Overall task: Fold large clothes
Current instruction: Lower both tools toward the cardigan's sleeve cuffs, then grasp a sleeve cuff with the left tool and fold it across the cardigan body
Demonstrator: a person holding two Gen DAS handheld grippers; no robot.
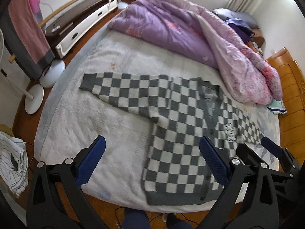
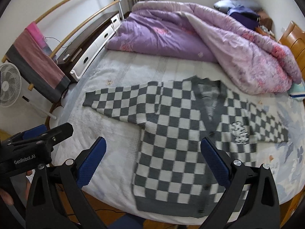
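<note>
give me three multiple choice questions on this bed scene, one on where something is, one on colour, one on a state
1. Where does the purple quilt lie?
A. beyond the cardigan, at the far side of the bed
B. on the floor
C. over the cardigan

2. The cardigan is checked in:
A. red and black
B. grey and white
C. blue and yellow

3. The left gripper and right gripper are:
A. both open
B. both shut on cloth
C. one shut

Answers: A, it is bunched behind the cardigan; B, its squares show so; A, fingers spread, nothing held.

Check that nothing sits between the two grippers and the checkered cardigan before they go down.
Nothing visible does: the checkered cardigan lies spread on the bed, clear of the purple quilt, with left gripper and right gripper open above it.
</note>
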